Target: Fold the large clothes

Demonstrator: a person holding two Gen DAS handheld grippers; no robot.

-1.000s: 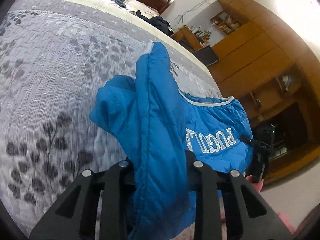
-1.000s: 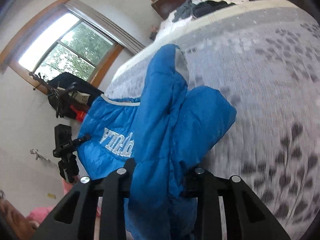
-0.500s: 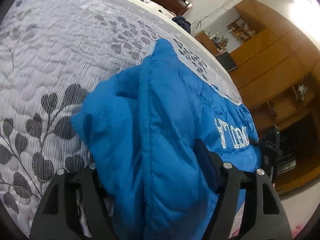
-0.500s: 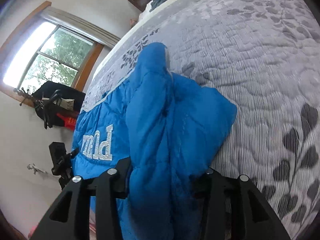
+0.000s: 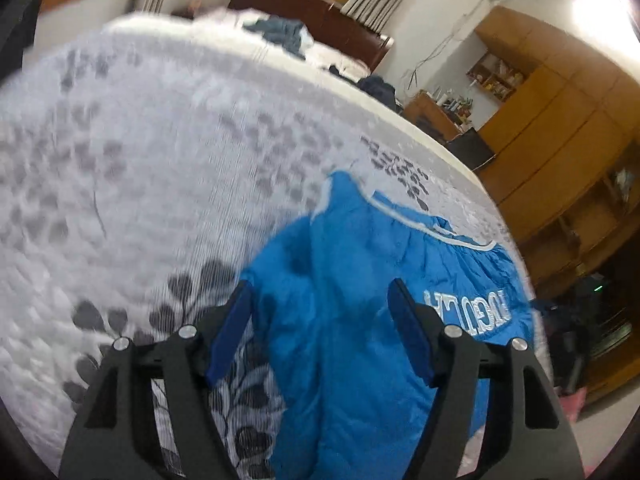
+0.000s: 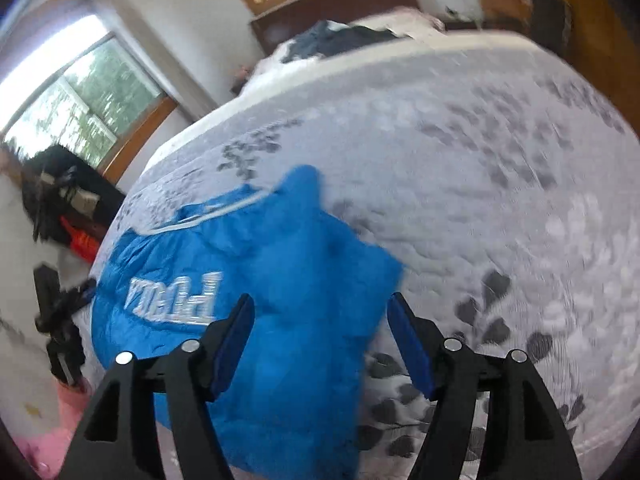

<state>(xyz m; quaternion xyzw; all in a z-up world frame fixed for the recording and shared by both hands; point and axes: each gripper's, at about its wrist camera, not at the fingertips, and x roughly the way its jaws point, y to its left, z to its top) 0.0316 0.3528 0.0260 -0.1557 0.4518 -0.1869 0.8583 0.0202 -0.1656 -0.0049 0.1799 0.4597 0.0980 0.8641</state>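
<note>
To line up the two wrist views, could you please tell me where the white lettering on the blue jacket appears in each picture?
Left wrist: the white lettering sits right of centre on the blue jacket, just beyond the right finger of the open left gripper.
Right wrist: the lettering sits left of centre, beyond the left finger of the open right gripper.
Shared landmark: the jacket's white-piped edge.

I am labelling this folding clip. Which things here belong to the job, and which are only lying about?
Part of the job:
blue jacket
left hand-held gripper, open
right hand-held gripper, open
bedspread

Lying about:
dark clothes near headboard
black bag by window
</note>
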